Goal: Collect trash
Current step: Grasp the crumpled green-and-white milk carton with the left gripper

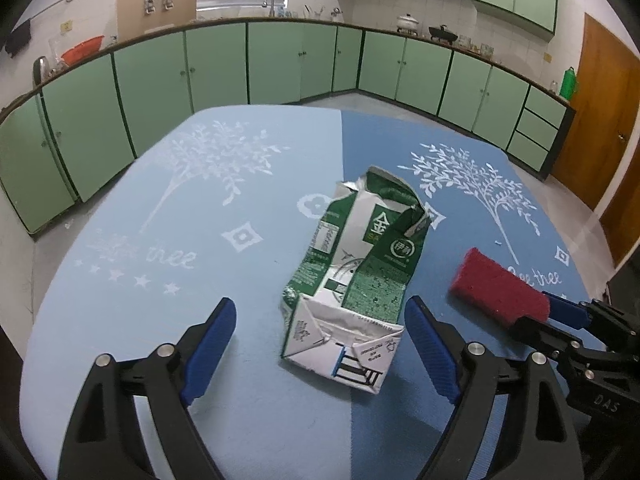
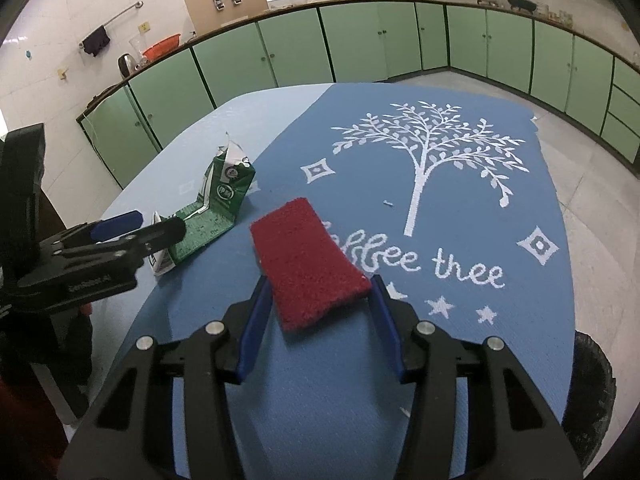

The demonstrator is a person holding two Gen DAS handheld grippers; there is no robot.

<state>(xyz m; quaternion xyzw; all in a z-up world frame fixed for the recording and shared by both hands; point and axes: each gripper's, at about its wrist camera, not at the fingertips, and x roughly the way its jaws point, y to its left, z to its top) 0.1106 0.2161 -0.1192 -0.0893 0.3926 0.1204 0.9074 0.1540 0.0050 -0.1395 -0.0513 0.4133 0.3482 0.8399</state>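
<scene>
A crushed green and white milk carton [image 1: 348, 280] lies on the blue tablecloth, its folded bottom towards me. My left gripper [image 1: 320, 312] stands wide open around that bottom end; neither pad presses on it. The right wrist view shows the same carton [image 2: 216, 208] and the left gripper [image 2: 156, 224] from the side. A red sponge [image 2: 308, 256] sits between the blue pads of my right gripper [image 2: 320, 284], which touch both its sides and bow it slightly. In the left wrist view the sponge [image 1: 496, 288] and the right gripper [image 1: 536, 314] are at the right.
The table [image 1: 160, 220] wears a two-tone blue cloth with white tree prints. A tiny white scrap [image 2: 387, 203] lies beyond the sponge. A dark round bin [image 2: 592, 392] stands below the table's right edge. Green cabinets [image 1: 160, 80] line the walls.
</scene>
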